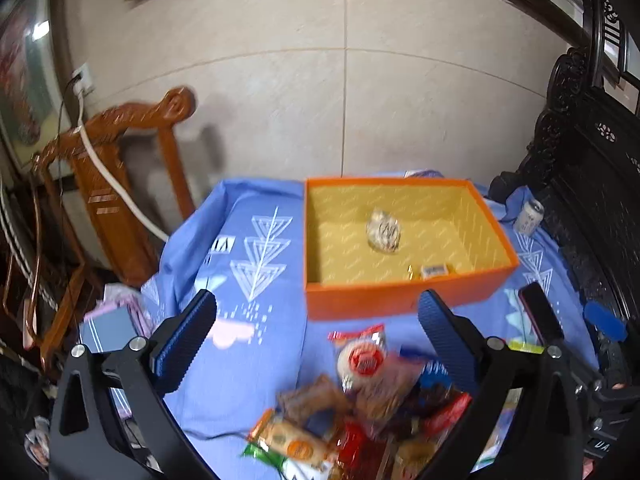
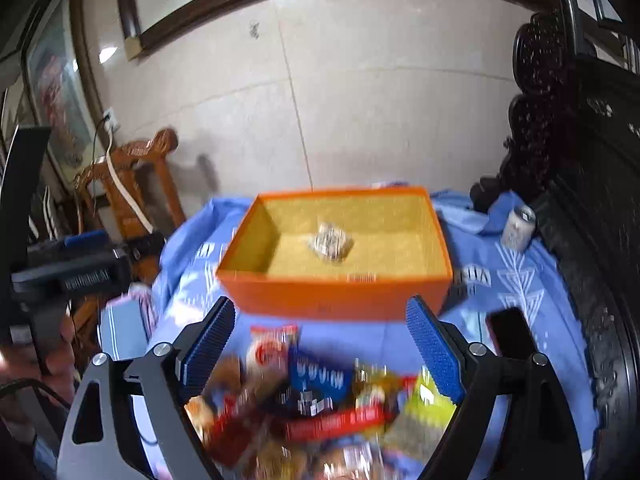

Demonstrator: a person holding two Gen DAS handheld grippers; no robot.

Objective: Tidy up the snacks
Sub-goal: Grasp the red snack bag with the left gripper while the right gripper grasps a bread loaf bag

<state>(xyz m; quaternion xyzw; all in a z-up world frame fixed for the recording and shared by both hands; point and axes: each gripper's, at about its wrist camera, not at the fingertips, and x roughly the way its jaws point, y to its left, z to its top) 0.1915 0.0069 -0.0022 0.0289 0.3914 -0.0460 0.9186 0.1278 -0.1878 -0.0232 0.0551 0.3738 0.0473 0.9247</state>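
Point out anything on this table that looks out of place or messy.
The snacks lie in a jumbled, overlapping pile on the blue cloth, outside the orange box. A drink can stands apart beside the box.

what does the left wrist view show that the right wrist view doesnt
Only the left wrist view shows the small yellow packet at the box's near wall. Only the right wrist view shows the other tongs seen from outside, at its left edge. Both show the orange box with a wrapped snack inside, the snack pile, the can, the phone and open tongs.
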